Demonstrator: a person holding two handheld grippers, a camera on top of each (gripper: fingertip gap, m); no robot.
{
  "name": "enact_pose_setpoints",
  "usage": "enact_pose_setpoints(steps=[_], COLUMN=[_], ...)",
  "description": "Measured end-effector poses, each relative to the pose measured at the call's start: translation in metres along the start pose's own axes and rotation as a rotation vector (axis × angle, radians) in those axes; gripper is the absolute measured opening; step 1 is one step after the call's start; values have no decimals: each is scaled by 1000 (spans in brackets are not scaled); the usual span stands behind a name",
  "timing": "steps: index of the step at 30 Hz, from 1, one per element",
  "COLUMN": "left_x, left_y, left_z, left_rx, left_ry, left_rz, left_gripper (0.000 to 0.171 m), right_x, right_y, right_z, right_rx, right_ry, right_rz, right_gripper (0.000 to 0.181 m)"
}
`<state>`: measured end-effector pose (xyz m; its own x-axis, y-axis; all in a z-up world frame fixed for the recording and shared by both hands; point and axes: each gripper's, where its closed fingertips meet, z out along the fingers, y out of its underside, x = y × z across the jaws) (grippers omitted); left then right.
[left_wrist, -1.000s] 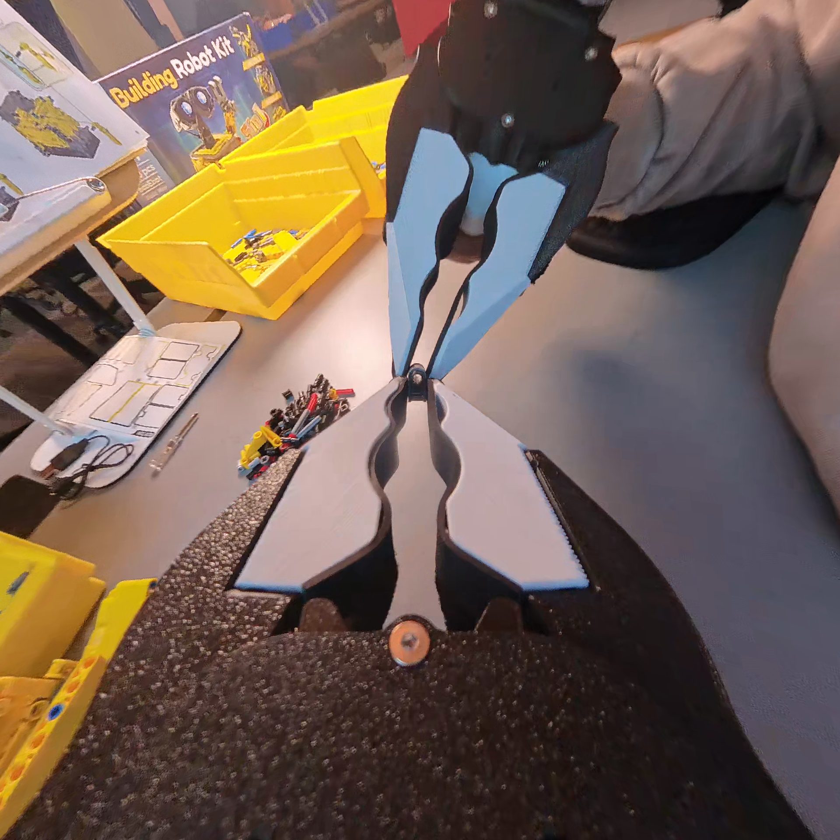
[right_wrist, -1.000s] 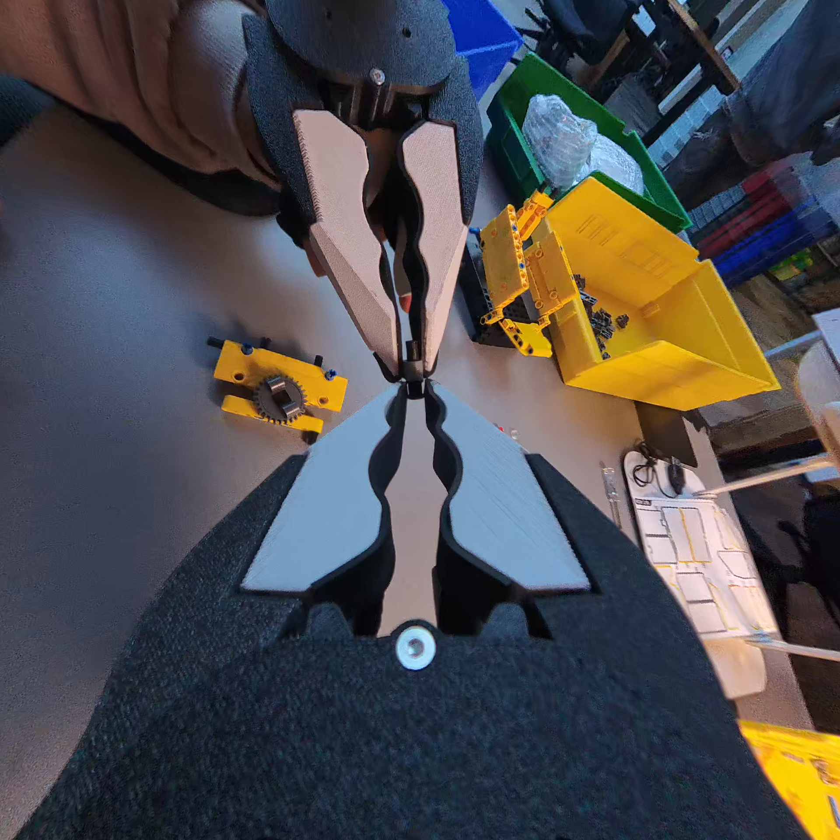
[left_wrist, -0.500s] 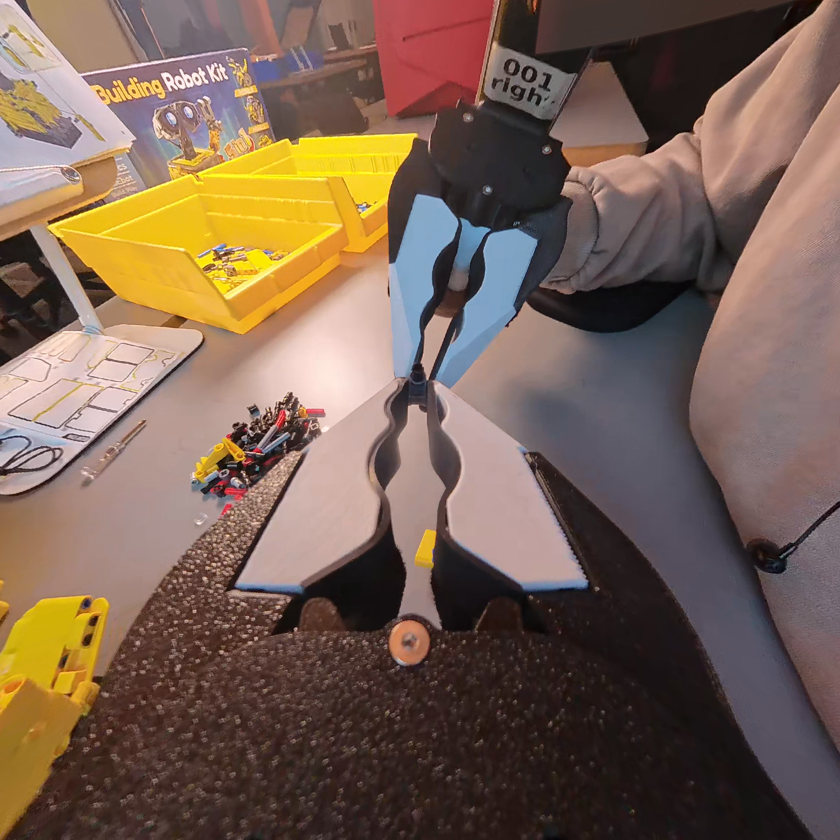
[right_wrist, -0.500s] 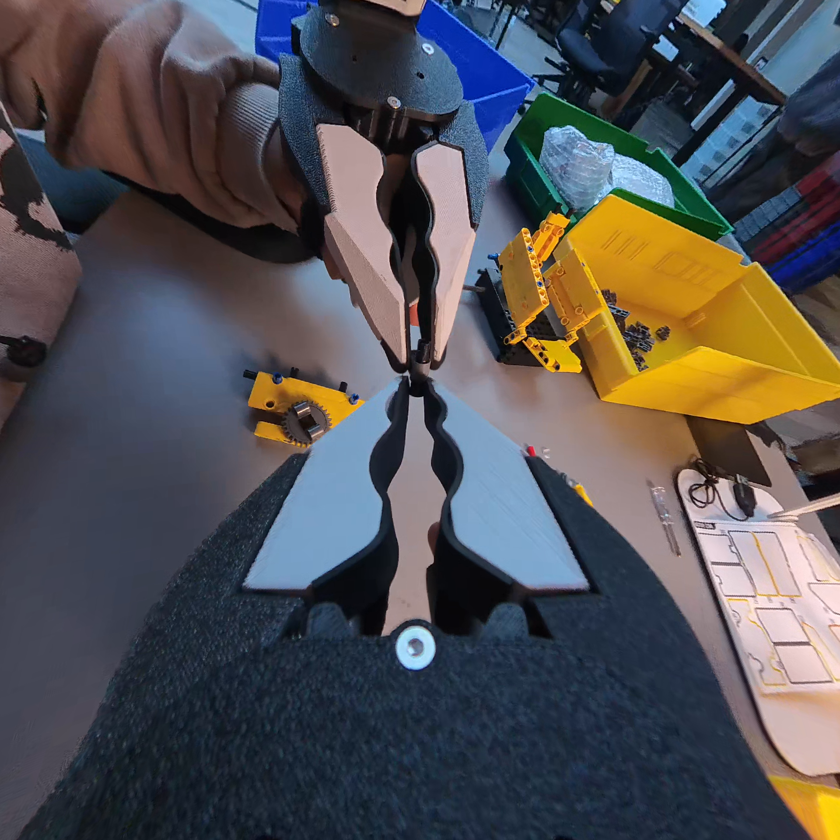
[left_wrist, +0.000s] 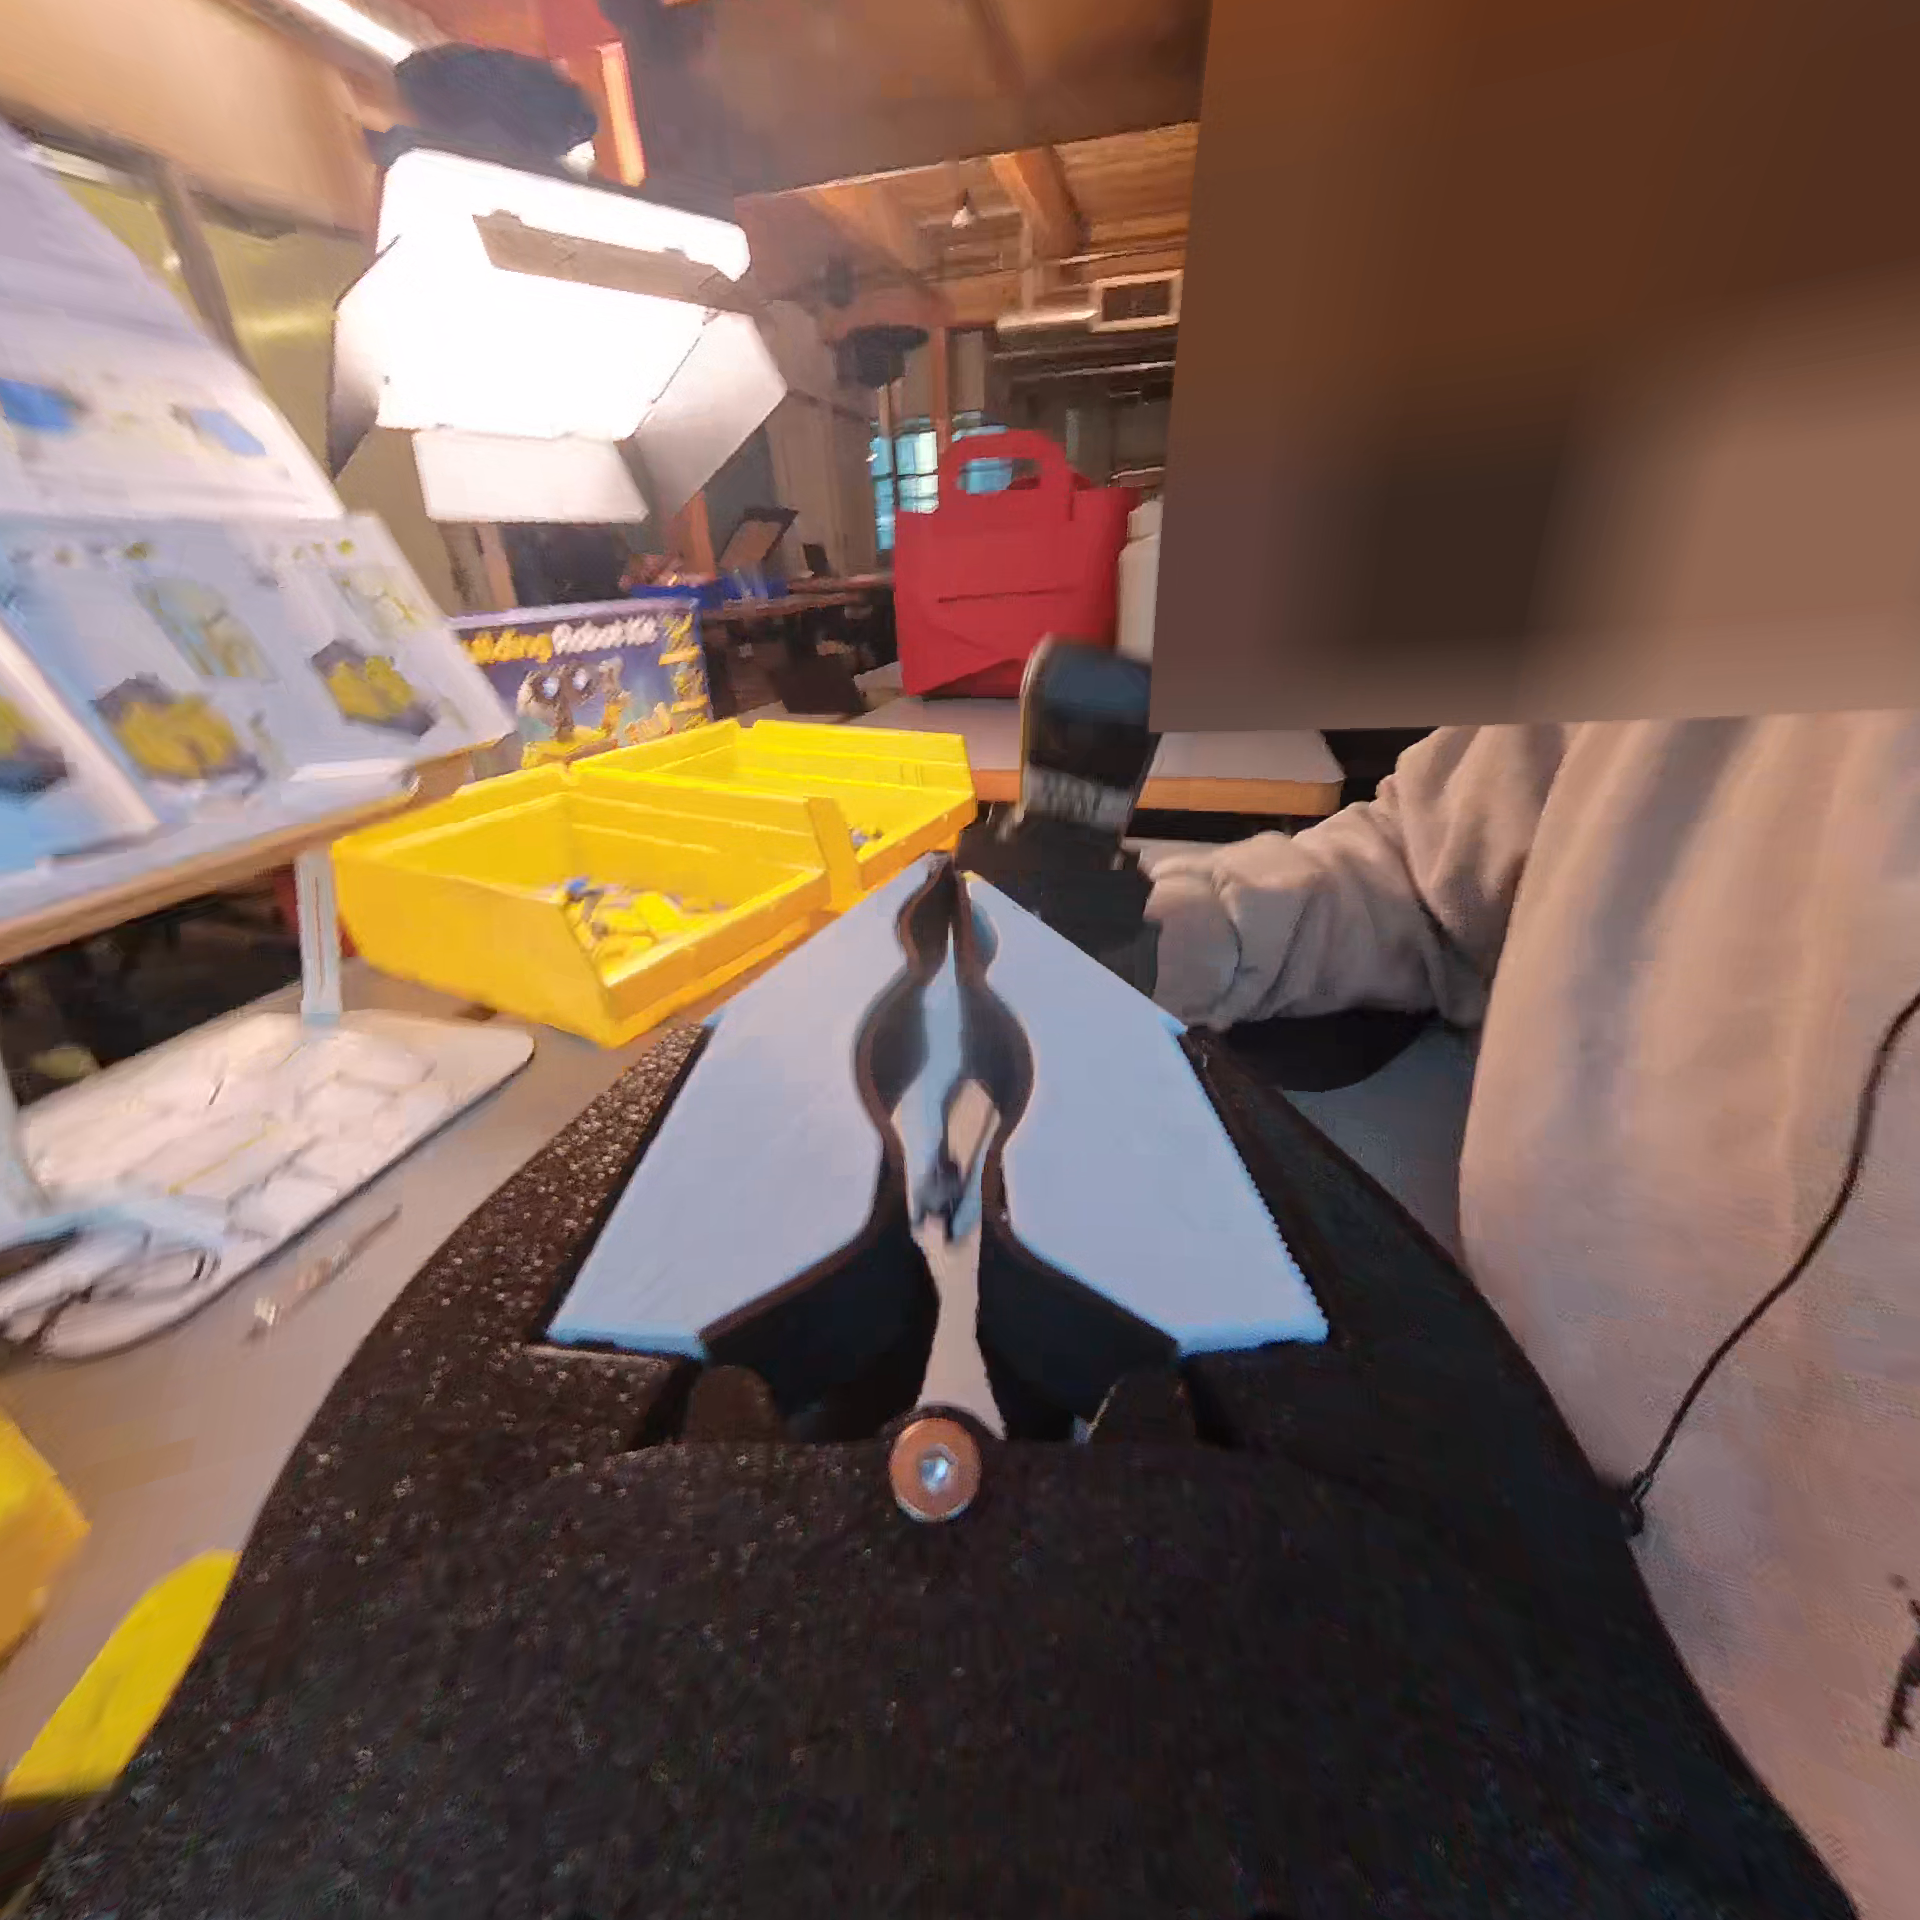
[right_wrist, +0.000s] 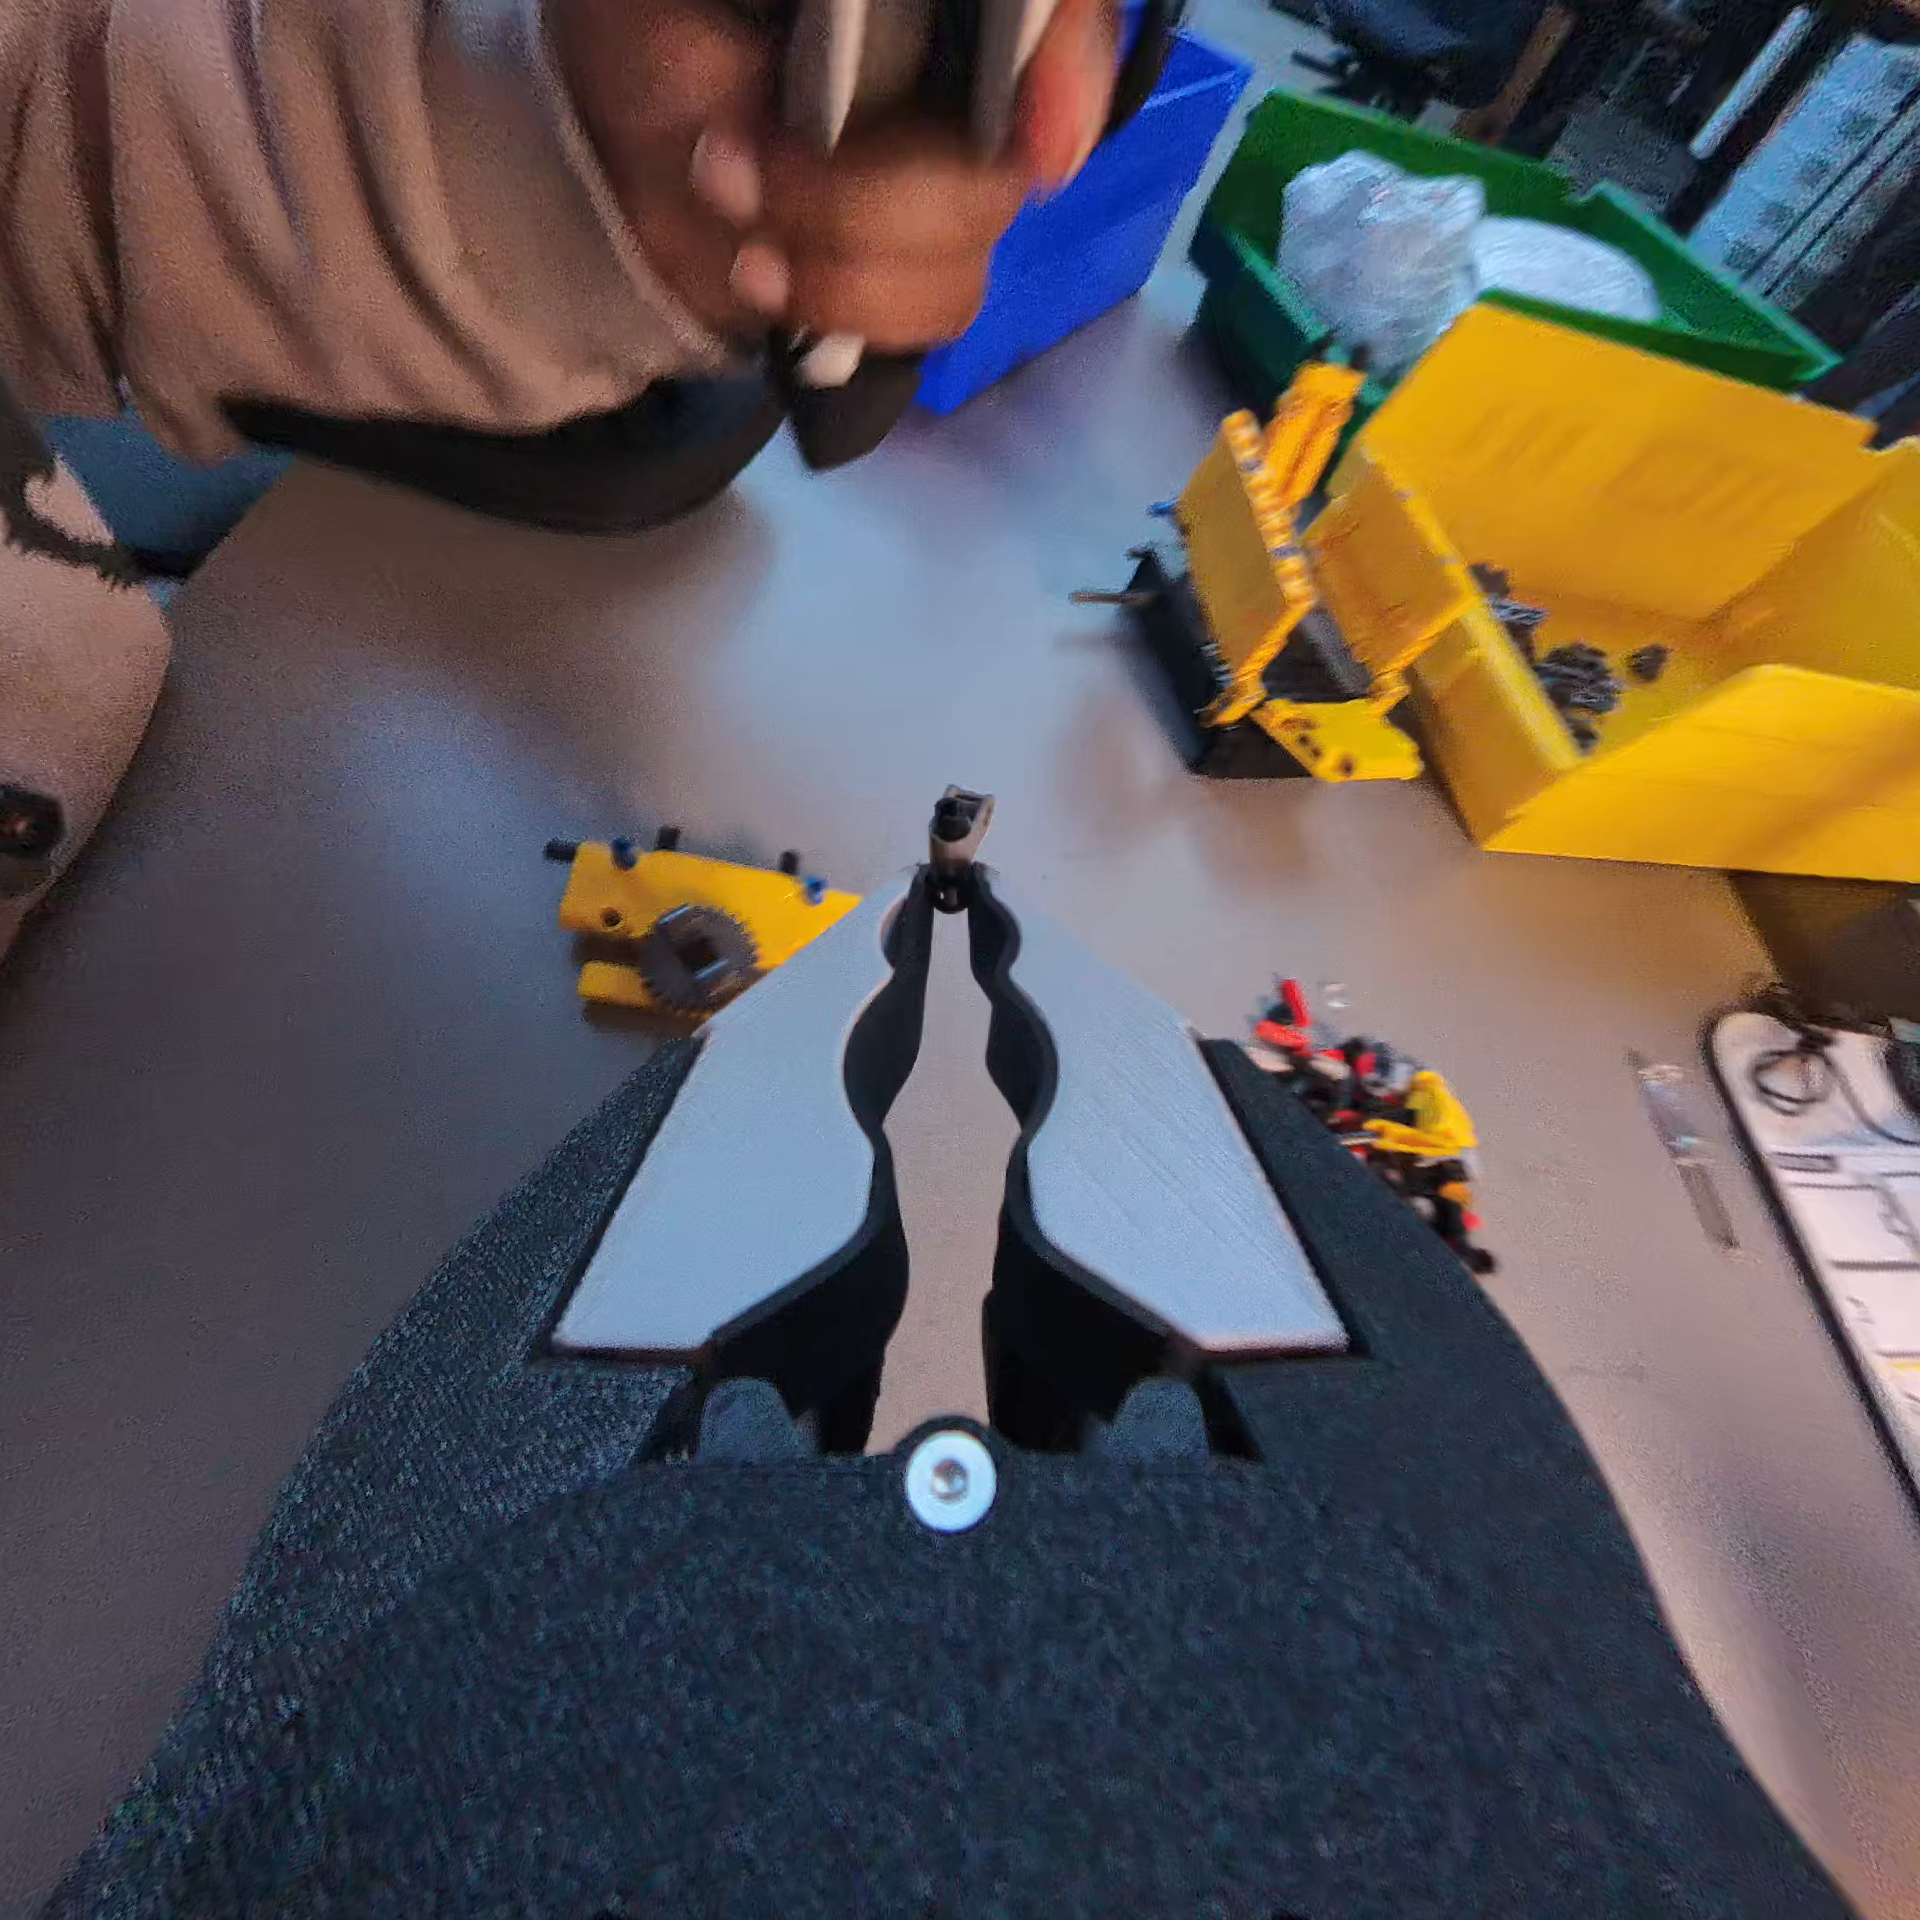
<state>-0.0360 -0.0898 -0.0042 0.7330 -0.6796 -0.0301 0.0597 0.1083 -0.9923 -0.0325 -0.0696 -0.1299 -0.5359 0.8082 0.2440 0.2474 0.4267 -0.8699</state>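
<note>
A small dark grey connector piece (right_wrist: 958, 826) sticks out just above centre frame in the right wrist view, pinched at the tips of the right gripper (right_wrist: 950, 891), whose fingers are closed on it. Left of it a yellow gear assembly (right_wrist: 686, 920) lies on the grey table (right_wrist: 416, 748); at right sits a pile of small red, black and yellow parts (right_wrist: 1371, 1112), and farther up a yellow bin (right_wrist: 1662, 644), a green bin (right_wrist: 1507, 208) and a blue bin (right_wrist: 1091, 229). In the left wrist view the left gripper (left_wrist: 943, 883) is tilted up with its fingertips together and nothing visible between them. Behind it stand yellow bins (left_wrist: 644, 894), an instruction sheet on a stand (left_wrist: 187, 623), a bright studio light (left_wrist: 540, 343), a red bag (left_wrist: 1008, 582) and wooden ceiling beams (left_wrist: 1039, 208).
</note>
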Motion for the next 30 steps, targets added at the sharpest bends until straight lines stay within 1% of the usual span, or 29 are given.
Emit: enact_pose_setpoints(steps=[2, 3, 5, 7, 8, 10, 12, 13, 17, 18, 21, 22, 26, 27, 29, 30], left_x=[-13, -16, -17, -12, -8, -1, 5, 9, 14, 14, 16, 16, 17, 18, 19, 22], left_y=[38, 53, 77, 90, 95, 105, 116, 117, 117, 113, 96, 93, 95, 97, 100, 102], left_z=[-3, -2, 3, 10, 13, 18, 18, 19, 18, 17, 15, 15, 15, 15, 16, 16], left_rx=[-123, -179, -287, -354, -375, -425, -490, -501, -515, -492, -379, -359, -354, -362, -372, -387], left_ry=[-48, -71, -72, -47, -30, -8, 11, 28, 60, 64, 89, 92, 97, 99, 99, 119], left_rz=[-55, -42, -15, 15, 28, 89, 177, 201, 230, 215, 102, 88, 67, 68, 70, 61], left_gripper=[0, 0, 1, 22, 26, 25, 14, 10, 8, 8, 7, 7, 7, 7, 14, 11], right_x=[21, 24, 20, 13, 9, 3, -4, -6, -14, -14, -9, -9, -10, -11, -14, -16], right_y=[-5, -4, -3, 3, 5, 6, 6, 6, 6, 2, -22, -28, -29, -28, -23, -22], right_z=[-9, -11, -12, -11, -10, -9, -8, -7, -9, -12, -26, -28, -29, -28, -25, -23], right_rx=[-12, -21, -15, -46, -63, -79, -92, -104, -101, -69, 101, 129, 142, 130, 90, 70], right_ry=[35, 45, 54, 51, 45, 37, 15, 8, -34, -41, -71, -76, -75, -83, -83, -84], right_rz=[-1, -6, 12, -17, -31, -57, -83, -100, -110, -87, 32, 47, 31, 30, 2, -13], right_gripper=[5, 6, 6, 6, 6, 6, 6, 6, 6, 6, 6, 6, 6, 6, 6, 6])
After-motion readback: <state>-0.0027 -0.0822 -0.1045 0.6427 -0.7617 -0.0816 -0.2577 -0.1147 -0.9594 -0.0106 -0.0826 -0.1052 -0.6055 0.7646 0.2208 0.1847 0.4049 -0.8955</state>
